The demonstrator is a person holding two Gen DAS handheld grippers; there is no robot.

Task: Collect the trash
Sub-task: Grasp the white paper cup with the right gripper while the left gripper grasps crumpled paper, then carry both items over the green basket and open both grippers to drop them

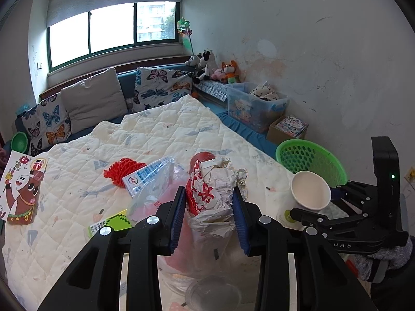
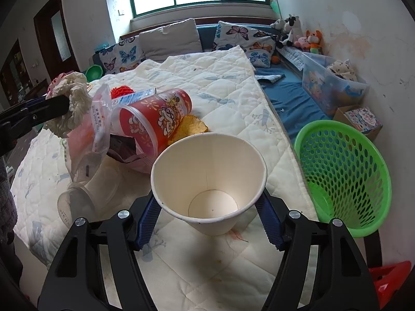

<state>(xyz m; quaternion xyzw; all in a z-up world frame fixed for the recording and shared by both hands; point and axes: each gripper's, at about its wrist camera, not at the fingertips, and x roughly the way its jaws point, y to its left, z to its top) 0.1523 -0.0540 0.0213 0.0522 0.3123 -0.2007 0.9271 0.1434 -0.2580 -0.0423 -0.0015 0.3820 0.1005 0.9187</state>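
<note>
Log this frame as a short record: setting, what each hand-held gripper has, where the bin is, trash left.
setting: quilt on a bed
left hand-held gripper: shut on crumpled wrapper
right hand-held gripper: jaws have just been closing, pads at paper cup
bin: green basket, right of the quilt, looks empty
trash left: red tub, plastic bag, clear cup
</note>
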